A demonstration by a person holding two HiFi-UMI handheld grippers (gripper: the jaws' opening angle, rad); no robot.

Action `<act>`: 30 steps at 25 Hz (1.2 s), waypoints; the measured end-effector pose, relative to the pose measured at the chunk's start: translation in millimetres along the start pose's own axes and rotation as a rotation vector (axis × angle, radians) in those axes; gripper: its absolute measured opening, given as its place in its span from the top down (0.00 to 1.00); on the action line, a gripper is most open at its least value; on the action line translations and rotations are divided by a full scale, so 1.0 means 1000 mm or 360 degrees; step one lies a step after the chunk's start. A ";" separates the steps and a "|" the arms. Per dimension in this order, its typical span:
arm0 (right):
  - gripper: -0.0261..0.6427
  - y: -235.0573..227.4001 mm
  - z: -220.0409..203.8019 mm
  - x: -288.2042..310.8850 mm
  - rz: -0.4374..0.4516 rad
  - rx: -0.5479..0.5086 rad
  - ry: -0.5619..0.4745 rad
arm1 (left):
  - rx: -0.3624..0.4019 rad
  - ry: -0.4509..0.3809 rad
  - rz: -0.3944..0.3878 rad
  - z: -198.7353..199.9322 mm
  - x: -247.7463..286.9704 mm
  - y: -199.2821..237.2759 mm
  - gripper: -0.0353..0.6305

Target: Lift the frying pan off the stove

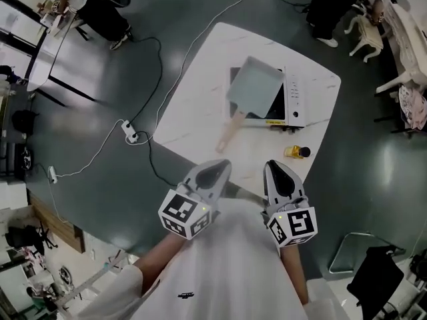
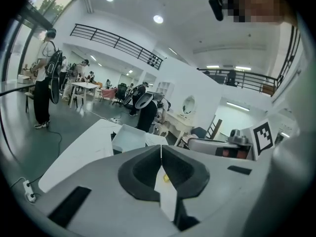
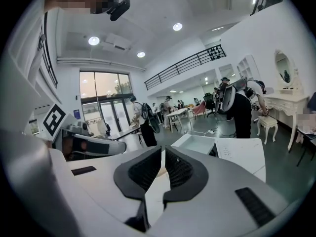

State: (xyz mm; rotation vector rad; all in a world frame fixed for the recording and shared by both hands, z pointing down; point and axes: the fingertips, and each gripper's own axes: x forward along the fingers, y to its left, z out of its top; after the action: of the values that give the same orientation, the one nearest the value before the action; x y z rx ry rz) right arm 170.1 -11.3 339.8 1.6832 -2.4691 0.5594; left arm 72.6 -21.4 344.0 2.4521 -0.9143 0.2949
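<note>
We hold both grippers side by side in the lower middle of the head view, at the near edge of the white table [image 1: 193, 105]. The left gripper [image 1: 215, 169] has its jaws pressed together with nothing between them. The right gripper [image 1: 275, 171] is also closed and empty. Just above the right gripper a small bottle of yellow liquid [image 1: 295, 152] stands on the table. Further up, right of centre, the square pale frying pan [image 1: 257, 85] rests on the stove [image 1: 293, 102]. Its wooden handle [image 1: 230, 133] points down and left toward us, well apart from both grippers.
</note>
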 end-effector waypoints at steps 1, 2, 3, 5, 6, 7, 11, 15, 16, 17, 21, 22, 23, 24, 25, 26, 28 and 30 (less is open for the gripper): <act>0.96 0.002 -0.001 0.002 0.0012 -0.0002 0.0004 | 0.0003 -0.0007 0.0002 0.001 0.000 0.001 0.94; 0.96 0.004 -0.002 0.005 0.0023 -0.0005 0.0007 | 0.0005 -0.0012 0.0005 0.003 -0.001 0.003 0.94; 0.96 0.007 -0.001 0.008 0.0034 -0.0007 0.0008 | 0.0004 -0.0017 0.0010 0.003 -0.002 0.005 0.94; 0.96 0.013 0.000 0.013 0.0054 -0.0006 0.0013 | -0.0008 -0.0022 0.0026 0.004 -0.004 0.011 0.94; 0.96 0.015 0.001 0.015 0.0063 -0.0006 0.0015 | -0.0015 -0.0019 0.0033 0.004 -0.005 0.014 0.94; 0.96 0.016 0.001 0.017 0.0069 -0.0007 0.0016 | -0.0019 -0.0011 0.0038 0.003 -0.004 0.016 0.94; 0.96 0.016 -0.001 0.026 0.0090 0.0023 0.0027 | -0.0020 0.0032 0.0046 -0.002 -0.003 0.023 0.94; 0.96 0.018 -0.005 0.038 0.0120 0.0016 0.0060 | -0.0081 0.0049 0.0030 -0.004 0.000 0.031 0.94; 0.96 0.019 -0.006 0.042 0.0132 0.0004 0.0066 | -0.0099 0.0051 0.0026 -0.005 0.002 0.033 0.94; 0.96 0.020 -0.007 0.047 0.0141 -0.0002 0.0073 | -0.0111 0.0053 0.0027 -0.005 0.003 0.036 0.94; 0.95 0.017 -0.011 0.066 0.0148 0.0047 0.0119 | -0.0135 0.0082 0.0038 -0.011 0.008 0.049 0.94; 0.94 0.016 -0.013 0.071 0.0151 0.0068 0.0130 | -0.0138 0.0093 0.0039 -0.013 0.010 0.053 0.94; 0.93 0.014 -0.015 0.076 0.0155 0.0087 0.0142 | -0.0138 0.0103 0.0042 -0.015 0.011 0.057 0.94; 0.92 0.013 -0.017 0.081 0.0159 0.0104 0.0154 | -0.0138 0.0114 0.0045 -0.017 0.014 0.061 0.94; 0.91 0.011 -0.020 0.087 0.0164 0.0119 0.0166 | -0.0139 0.0124 0.0049 -0.019 0.016 0.065 0.94; 0.90 0.010 -0.024 0.092 0.0168 0.0134 0.0178 | -0.0140 0.0135 0.0052 -0.021 0.018 0.069 0.94; 0.88 0.007 -0.031 0.104 0.0174 0.0165 0.0195 | -0.0140 0.0160 0.0053 -0.024 0.024 0.077 0.94; 0.86 0.005 -0.041 0.114 0.0167 0.0223 0.0223 | -0.0148 0.0195 0.0045 -0.031 0.027 0.082 0.94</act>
State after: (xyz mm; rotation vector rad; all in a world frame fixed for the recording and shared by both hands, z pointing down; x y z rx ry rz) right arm 116.9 -94.9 409.5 1.5076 -2.4793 0.8505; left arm 37.6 -73.3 411.1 2.3106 -0.8903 0.3986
